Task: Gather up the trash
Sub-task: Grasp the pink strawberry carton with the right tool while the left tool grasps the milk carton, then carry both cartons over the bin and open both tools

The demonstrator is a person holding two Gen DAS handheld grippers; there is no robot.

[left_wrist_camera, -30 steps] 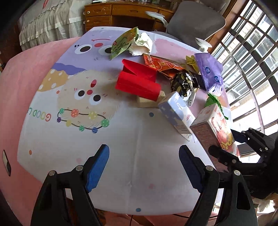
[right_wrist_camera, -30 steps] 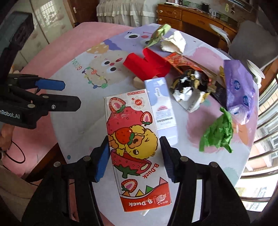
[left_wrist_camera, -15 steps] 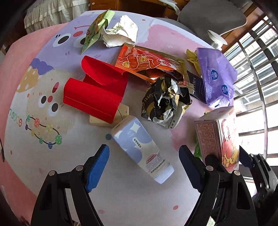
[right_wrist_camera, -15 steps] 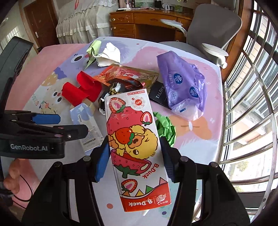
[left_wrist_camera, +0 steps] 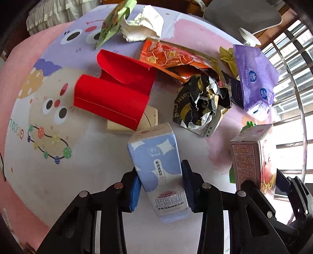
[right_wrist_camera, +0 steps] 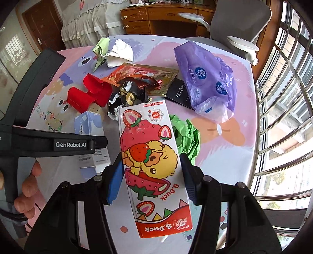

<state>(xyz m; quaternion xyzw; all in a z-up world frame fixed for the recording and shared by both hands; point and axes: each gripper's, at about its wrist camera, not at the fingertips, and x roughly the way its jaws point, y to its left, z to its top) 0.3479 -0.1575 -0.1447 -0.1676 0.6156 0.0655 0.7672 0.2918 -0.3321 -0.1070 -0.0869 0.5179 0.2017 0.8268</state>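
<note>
The left gripper (left_wrist_camera: pixel 161 187) is closing its jaws on the blue carton (left_wrist_camera: pixel 158 166), which lies just in front of the red box (left_wrist_camera: pixel 113 93). The carton sits skewed between the pads, so it could twist or slip out. The right gripper (right_wrist_camera: pixel 151 179) clamps the strawberry carton (right_wrist_camera: pixel 152 160); it may knock the green paper (right_wrist_camera: pixel 187 136) beside it.

Cartoon-print tablecloth (right_wrist_camera: pixel 242 82), grey office chair (right_wrist_camera: pixel 240 17), wooden desk (right_wrist_camera: pixel 156 17), barred windows (right_wrist_camera: pixel 283 97), daylight, brown door (right_wrist_camera: pixel 39 25)
</note>
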